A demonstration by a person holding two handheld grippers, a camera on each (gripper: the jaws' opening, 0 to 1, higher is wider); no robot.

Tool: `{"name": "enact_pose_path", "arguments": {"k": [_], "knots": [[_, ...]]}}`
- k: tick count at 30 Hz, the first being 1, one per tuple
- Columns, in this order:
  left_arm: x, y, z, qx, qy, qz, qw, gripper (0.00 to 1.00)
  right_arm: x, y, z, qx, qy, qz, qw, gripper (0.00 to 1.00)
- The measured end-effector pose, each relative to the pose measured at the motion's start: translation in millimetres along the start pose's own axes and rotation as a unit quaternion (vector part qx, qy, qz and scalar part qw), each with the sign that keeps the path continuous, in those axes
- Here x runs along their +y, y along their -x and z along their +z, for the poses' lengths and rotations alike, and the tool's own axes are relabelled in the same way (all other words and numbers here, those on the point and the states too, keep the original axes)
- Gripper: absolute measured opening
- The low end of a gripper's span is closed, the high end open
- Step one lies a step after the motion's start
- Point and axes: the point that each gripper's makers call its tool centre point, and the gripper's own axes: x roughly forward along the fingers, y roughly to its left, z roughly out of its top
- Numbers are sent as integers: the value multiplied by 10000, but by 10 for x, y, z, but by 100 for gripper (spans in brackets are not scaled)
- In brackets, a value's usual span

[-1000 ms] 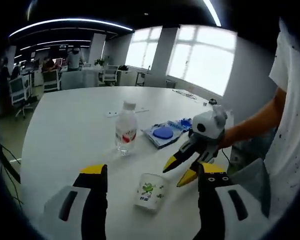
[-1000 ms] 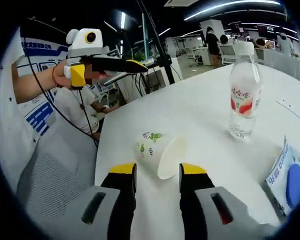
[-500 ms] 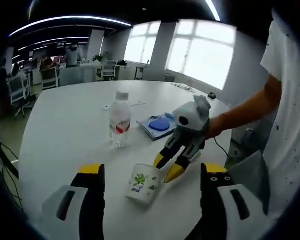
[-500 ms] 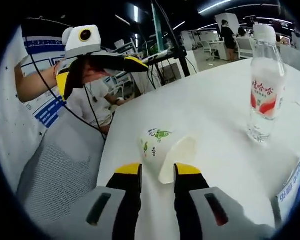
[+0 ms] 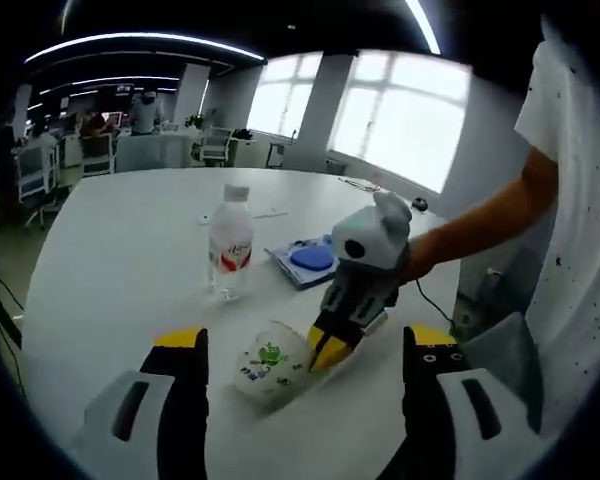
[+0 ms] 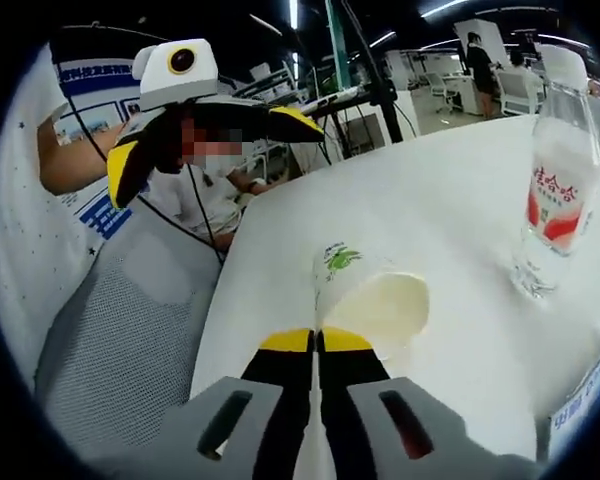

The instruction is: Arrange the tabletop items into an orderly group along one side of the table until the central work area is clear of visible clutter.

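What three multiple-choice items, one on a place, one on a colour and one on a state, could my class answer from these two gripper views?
1. Where does the water bottle stand?
A. upright on the white table
B. on the floor
C. inside the paper cup

2. What colour is the round pad on the packet lying beyond the bottle?
A. red
B. blue
C. green

3. What is the right gripper doing?
A. hanging wide open above the bottle
B. closed on the rim of the paper cup
C. gripping the packet

Answers: 1 A, the bottle stands cap up on the tabletop. 2 B, the left gripper view shows a blue disc on the packet. 3 B, its yellow tips meet at the cup's rim in both views.
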Motion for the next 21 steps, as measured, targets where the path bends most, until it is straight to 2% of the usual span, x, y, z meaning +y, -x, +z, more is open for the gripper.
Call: {"name": "enact_pose_path", "arguments": {"k": [8, 16, 21], "knots": [[-13, -27, 1, -27, -41, -44, 10000, 81, 96, 114, 4, 188, 114, 76, 9997, 0], [-73, -83, 63, -105, -151, -201, 9996, 81, 108, 482, 143, 437, 566, -163, 9973, 0], [-92, -103, 108, -179, -227, -268, 9992, 80, -78, 849, 231, 889, 1113, -573, 9881, 0]]}}
